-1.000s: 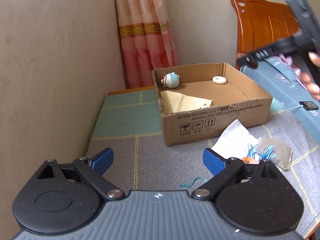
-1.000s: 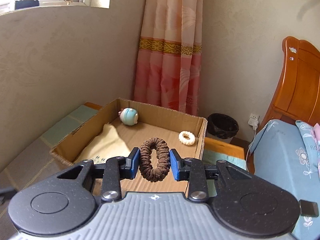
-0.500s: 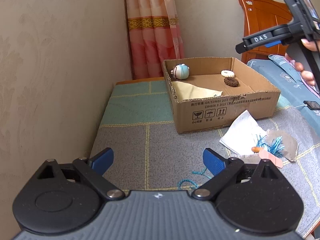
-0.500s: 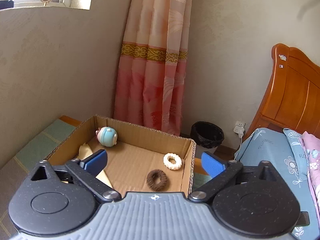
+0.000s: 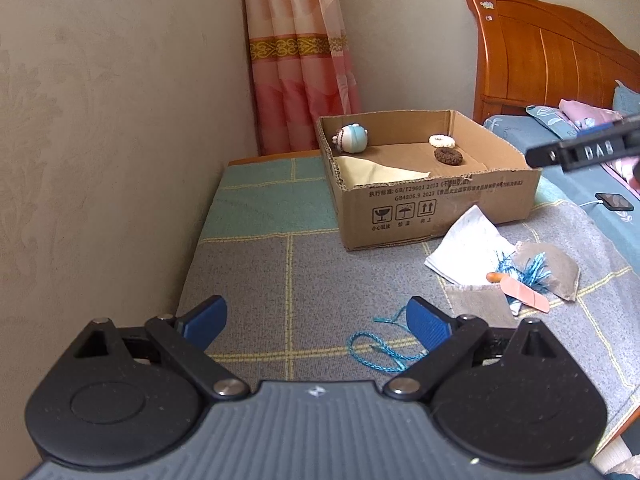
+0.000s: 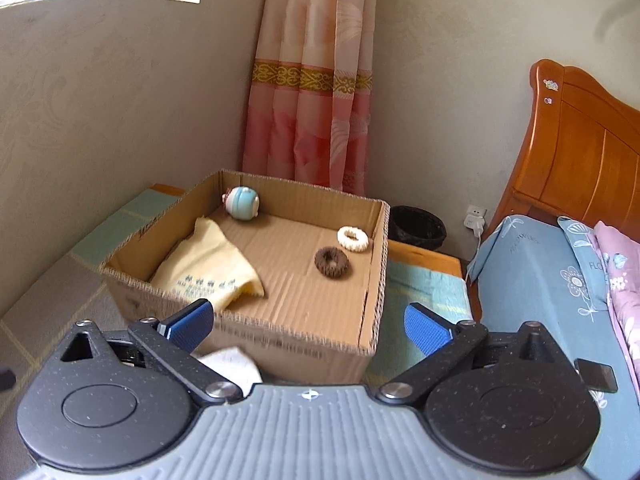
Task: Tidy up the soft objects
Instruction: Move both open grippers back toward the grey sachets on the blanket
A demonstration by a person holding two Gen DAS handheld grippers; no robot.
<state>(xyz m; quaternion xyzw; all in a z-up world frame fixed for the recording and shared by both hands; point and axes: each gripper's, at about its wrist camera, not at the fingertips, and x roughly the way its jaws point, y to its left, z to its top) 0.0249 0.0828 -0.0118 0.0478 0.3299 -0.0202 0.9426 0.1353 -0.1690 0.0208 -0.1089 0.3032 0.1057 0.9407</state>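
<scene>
Cardboard box [image 5: 436, 216] reads "GB/T29601 2013"; its other print blurs. My right claw [image 6: 310, 326] has just sprung wide, empty; the brown scrunchie [image 6: 331, 263] lies inside, near-left of the white one [image 6: 352, 239]. Left claw [image 5: 316, 320] gapes, empty.

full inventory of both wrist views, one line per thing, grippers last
cardboard box: 1, brown, open, on the mat
brown scrunchie: 1, in box, beside white one
white scrunchie: 1, in box near right wall
round plush toy: 1, teal-white, box back corner
yellow cloth: 1, box left side
white cloth: 1, on mat before box
grey pouch: 1, right of white cloth
blue cord: 1, on mat
mat: 1, grey-green
curtain: 1, pink
bin: 1, black
bed: 1, blue sheet
left gripper: open, empty
right gripper: open, empty
</scene>
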